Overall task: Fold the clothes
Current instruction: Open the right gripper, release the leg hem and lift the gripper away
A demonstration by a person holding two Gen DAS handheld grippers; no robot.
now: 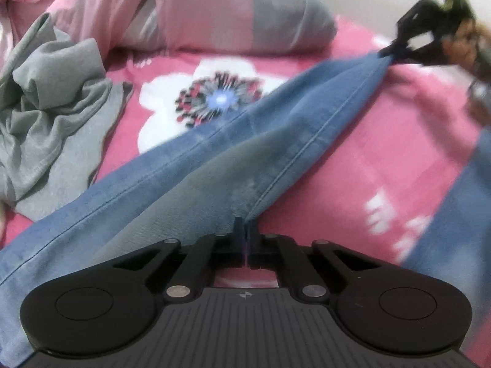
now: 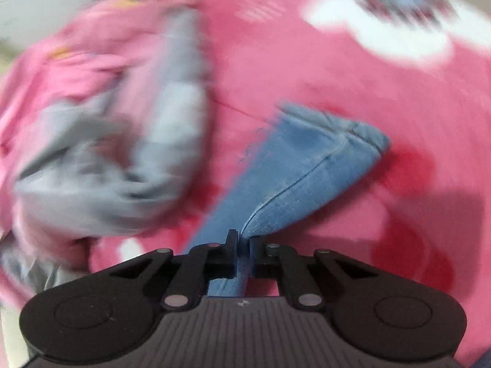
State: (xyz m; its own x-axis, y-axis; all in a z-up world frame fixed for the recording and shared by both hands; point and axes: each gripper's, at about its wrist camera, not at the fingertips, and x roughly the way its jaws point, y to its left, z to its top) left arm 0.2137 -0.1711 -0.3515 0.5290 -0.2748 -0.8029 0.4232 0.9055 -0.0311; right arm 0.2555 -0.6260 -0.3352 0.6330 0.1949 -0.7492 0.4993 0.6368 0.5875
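A pair of blue jeans [image 1: 233,141] stretches diagonally over the pink bed cover, from the lower left up to the upper right. My left gripper [image 1: 244,225] is shut on the denim near a seam at the bottom centre. At the far end my right gripper [image 1: 391,49] pinches the other part of the jeans, raised off the cover. In the right wrist view, which is blurred by motion, the right gripper [image 2: 243,239] is shut on a fold of the jeans [image 2: 307,165], whose hem end points up and right.
A crumpled grey garment [image 1: 52,107] lies at the left of the bed. Pink and grey pillows [image 1: 233,9] sit along the far side. The pink bed cover [image 1: 383,141] has a white flower print [image 1: 214,98]. A blurred grey garment [image 2: 122,159] shows left in the right wrist view.
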